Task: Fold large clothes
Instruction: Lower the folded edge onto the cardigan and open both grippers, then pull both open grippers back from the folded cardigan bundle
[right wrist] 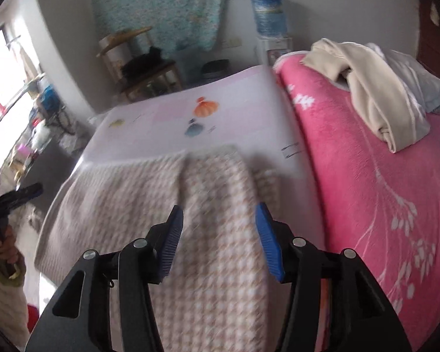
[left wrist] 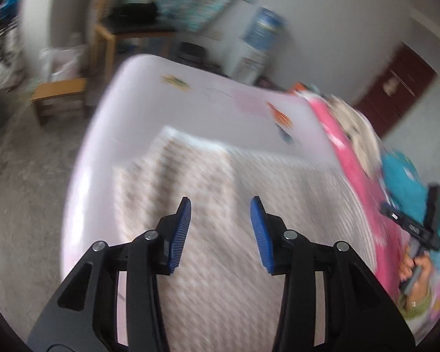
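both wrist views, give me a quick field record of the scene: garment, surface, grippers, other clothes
garment: beige-and-white houndstooth knit garment, spread flat with a folded strip on top
surface: pale pink printed table, beside a bright pink fleece blanket
left gripper: open, above the garment, nothing between the jaws
right gripper: open, above the garment, nothing held
other clothes: cream garment heaped on the blanket

— What's carrying it all?
— A pale pink table [right wrist: 167, 117], the beige houndstooth garment [right wrist: 208, 205] spread over its near part.
— And to the right?
— A pink blanket [right wrist: 366, 190], cream clothes [right wrist: 375, 99] heaped at its far end.
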The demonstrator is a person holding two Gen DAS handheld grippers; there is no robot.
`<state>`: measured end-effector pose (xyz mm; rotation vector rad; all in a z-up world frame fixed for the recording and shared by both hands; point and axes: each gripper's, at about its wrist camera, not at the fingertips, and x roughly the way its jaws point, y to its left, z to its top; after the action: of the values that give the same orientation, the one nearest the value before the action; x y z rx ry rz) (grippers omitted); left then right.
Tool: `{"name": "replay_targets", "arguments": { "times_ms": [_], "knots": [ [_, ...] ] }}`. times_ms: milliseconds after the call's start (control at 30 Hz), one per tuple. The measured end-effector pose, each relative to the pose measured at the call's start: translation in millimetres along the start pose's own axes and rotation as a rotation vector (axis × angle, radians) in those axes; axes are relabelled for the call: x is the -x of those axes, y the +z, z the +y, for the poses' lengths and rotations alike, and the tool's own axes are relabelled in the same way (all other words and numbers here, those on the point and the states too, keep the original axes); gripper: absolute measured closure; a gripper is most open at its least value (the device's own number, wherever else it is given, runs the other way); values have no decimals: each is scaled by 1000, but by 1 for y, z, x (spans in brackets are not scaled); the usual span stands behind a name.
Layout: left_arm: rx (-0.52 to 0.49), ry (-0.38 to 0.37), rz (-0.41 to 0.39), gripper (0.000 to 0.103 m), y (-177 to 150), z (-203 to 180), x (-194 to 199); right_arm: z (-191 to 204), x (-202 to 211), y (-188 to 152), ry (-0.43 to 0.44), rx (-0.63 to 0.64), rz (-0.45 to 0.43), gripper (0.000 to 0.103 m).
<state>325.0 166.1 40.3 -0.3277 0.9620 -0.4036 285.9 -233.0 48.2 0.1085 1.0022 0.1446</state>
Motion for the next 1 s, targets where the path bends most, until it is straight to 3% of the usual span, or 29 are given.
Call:
{"name": "replay_targets", "arguments": {
  "times_ms": [67,167,200,267,333,467,533,600,667,800,900,1000],
  "knots": [
    [-41,-39,62,61,-28,-20,-8,12,-2,-24,-9,26,43,52],
    [-45,81,108,61,-62,-15,-30,1,-29,-56,-104,-13,138,52],
    [-10,79,107,66,-68,-4,-35,-7,-37,-62,-99,-29,145,53],
    [34,54,76,69,-70,5,-26,-8,-31,-60,-100,-49,145,53],
    [13,126,66,65,-67,-3,-15,8,-16,-51,-122,-20,144,53],
    [-88,85,2,59,-69,-38,1,67,3,-49,4,77,51,48],
    [-134,75,15,53,-72,-55,-7,100,-8,-56,28,161,27,48],
    [-156,101,57,48,-76,-67,-30,116,-36,-61,49,192,72,48],
    [-134,172,112,46,-83,-63,-57,121,-67,-68,-2,203,137,47],
    [-101,177,84,48,-85,-66,-35,123,-42,-69,-23,178,126,47],
    [-117,193,57,42,-97,-66,-20,134,-26,-84,-15,216,95,47],
    [-118,258,119,41,-111,-60,-41,143,-49,-106,-57,255,117,46]
  ]
}}
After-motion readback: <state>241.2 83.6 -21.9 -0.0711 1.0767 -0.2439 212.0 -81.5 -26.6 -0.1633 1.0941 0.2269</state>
